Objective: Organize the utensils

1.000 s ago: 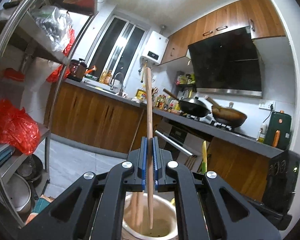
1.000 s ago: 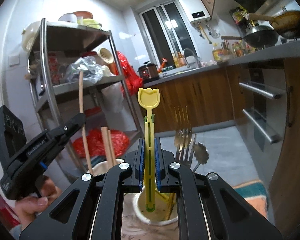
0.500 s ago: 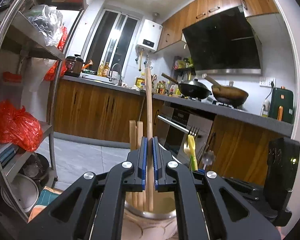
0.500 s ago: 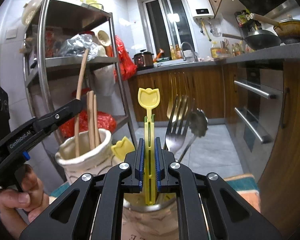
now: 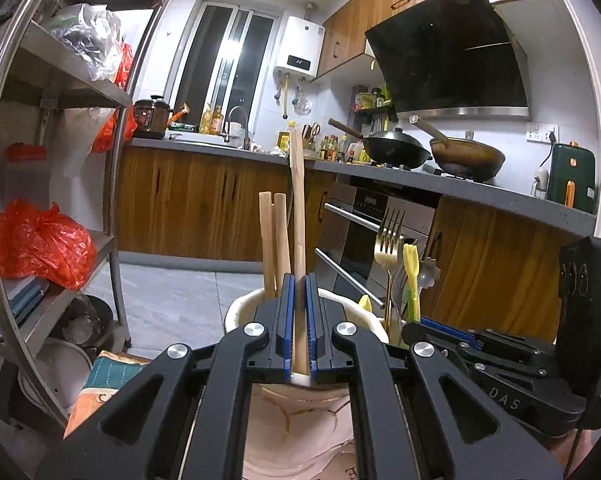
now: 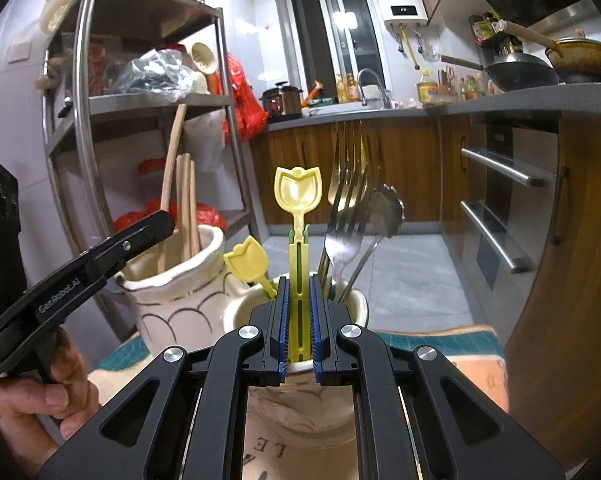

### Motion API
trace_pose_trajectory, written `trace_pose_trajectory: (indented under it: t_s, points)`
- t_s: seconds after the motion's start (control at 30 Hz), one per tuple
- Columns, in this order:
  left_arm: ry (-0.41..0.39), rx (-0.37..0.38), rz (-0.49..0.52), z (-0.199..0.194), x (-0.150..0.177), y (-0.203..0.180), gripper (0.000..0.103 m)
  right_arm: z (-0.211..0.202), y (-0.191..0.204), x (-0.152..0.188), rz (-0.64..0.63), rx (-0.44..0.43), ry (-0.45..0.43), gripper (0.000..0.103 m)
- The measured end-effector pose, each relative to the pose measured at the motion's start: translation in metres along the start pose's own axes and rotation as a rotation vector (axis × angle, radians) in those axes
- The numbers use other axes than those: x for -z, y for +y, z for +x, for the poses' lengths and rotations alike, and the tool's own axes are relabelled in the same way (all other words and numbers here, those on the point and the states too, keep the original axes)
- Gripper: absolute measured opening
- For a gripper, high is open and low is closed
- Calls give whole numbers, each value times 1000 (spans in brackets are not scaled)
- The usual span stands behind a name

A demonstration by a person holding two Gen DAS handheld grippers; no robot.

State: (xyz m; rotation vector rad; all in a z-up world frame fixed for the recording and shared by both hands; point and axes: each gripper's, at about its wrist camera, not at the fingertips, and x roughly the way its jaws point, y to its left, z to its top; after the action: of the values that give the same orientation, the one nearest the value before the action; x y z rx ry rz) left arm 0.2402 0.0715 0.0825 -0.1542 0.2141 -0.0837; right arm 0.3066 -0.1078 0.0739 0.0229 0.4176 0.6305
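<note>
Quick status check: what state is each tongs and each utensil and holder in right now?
Left tongs: shut on the long wooden stick, held upright over the chopstick jar.
Right tongs: shut on the yellow tulip spoon, upright.
Two chopsticks: standing in the jar.
Fork and metal spoon: standing in the cup.
Second tulip spoon: leaning in the cup.

"GenRobot.AI" in white along the black arm of the left gripper (image 6: 100, 264), seen from the right wrist view; "DAS" in pale letters on the black body of the right gripper (image 5: 504, 402), seen from the left wrist view; "LE", upside down and partly hidden, on the cloth (image 6: 260, 450) under the white holder (image 6: 300, 408); a single "E" on the same cloth (image 5: 350, 472) in the left view; display of the white water heater (image 6: 404, 10) too small to read
</note>
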Motion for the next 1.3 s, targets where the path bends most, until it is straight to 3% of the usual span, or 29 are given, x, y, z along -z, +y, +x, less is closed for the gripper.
trace_pose_trajectory:
  t_s: [0.37,0.53,0.63,0.77,0.83,0.97,1.03,1.1,1.2,1.3]
  points:
    - [-10,-14,29,-7,-4,-6,5,-2,0,-4,3,5,0,11]
    - [-15,-11,22,-12,-7,-6,7,-5,-1,-4,5,12,-9,24]
    - [-20,-8,24,-18,-9,-7,8,-9,-1,-6,4,10,-18,25]
    - [-26,-9,23,-27,-10,-6,32,-18,0,-9,-6,8,-31,28]
    - [-30,-15,27,-32,-11,-6,36,-23,0,-9,-6,5,-35,31]
    - [-41,-16,19,-45,-13,-4,55,-35,-2,-8,3,4,-38,40]
    - [-45,-20,21,-52,-12,-4,63,-41,-4,-5,14,3,-38,48]
    - [-51,-19,28,-60,-10,-5,80,-48,-6,-3,21,3,-42,56]
    - [-60,-20,45,-70,-7,-6,96,-61,-9,0,38,-1,-61,70]
    - [-54,-28,70,-83,1,-9,98,-72,-11,1,47,5,-78,80]
